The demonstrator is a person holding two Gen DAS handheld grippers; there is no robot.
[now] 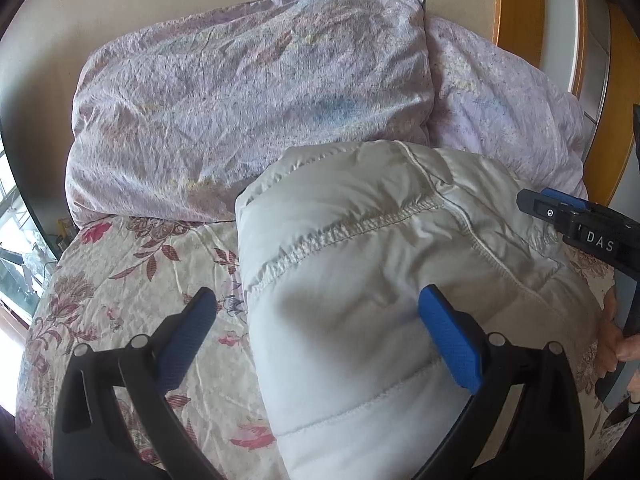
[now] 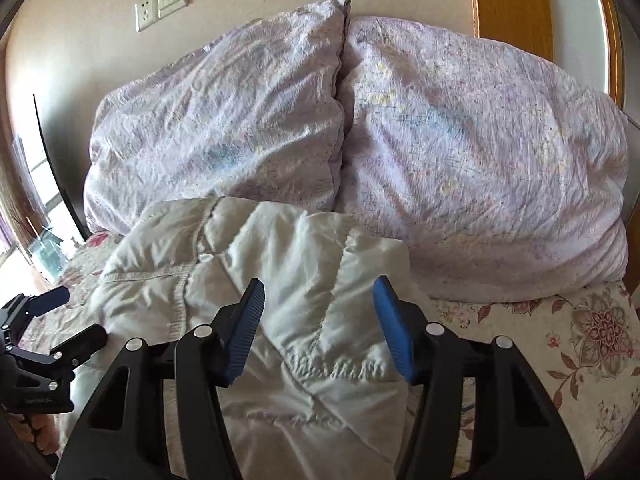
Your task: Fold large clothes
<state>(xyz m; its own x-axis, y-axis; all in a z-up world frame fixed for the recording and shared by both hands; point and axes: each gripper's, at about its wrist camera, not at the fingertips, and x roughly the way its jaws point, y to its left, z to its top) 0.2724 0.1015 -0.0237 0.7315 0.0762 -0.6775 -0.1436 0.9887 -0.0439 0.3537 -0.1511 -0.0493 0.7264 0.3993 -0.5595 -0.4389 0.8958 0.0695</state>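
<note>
- Left wrist view: the white padded jacket point(image 1: 384, 280) lies on the flowered bedspread point(image 1: 132, 280) as a compact, thick bundle, its quilted seams running across the top, with its far edge against the lilac pillows point(image 1: 240, 100).
- The left gripper point(image 1: 320, 332) hangs over the near side of the bundle with its fingers point(image 1: 452, 344) spread wide; one blue pad is over the jacket, the other over the bedspread, and nothing is clamped between them.
- At the right edge of this view the right gripper point(image 1: 576, 224) shows from the side, above the jacket's far corner; a hand point(image 1: 616, 340) grips a handle lower down.
- Right wrist view: the same jacket point(image 2: 280, 280) sits in front of the two pillows point(image 2: 480, 160), layers stacked, with a loose flap turned up on top and the outline somewhat uneven.
- The right gripper point(image 2: 320, 328) is above the bundle, its fingers point(image 2: 394, 332) partly open, and the fabric passes below them rather than being pinched; I judge it holds nothing.
- The left gripper point(image 2: 64, 316) appears at the left edge, open.
- Judged from how things lie, the main folds are done and both tools are free of the jacket; what may remain is flattening the raised flap and squaring the edges.
</note>
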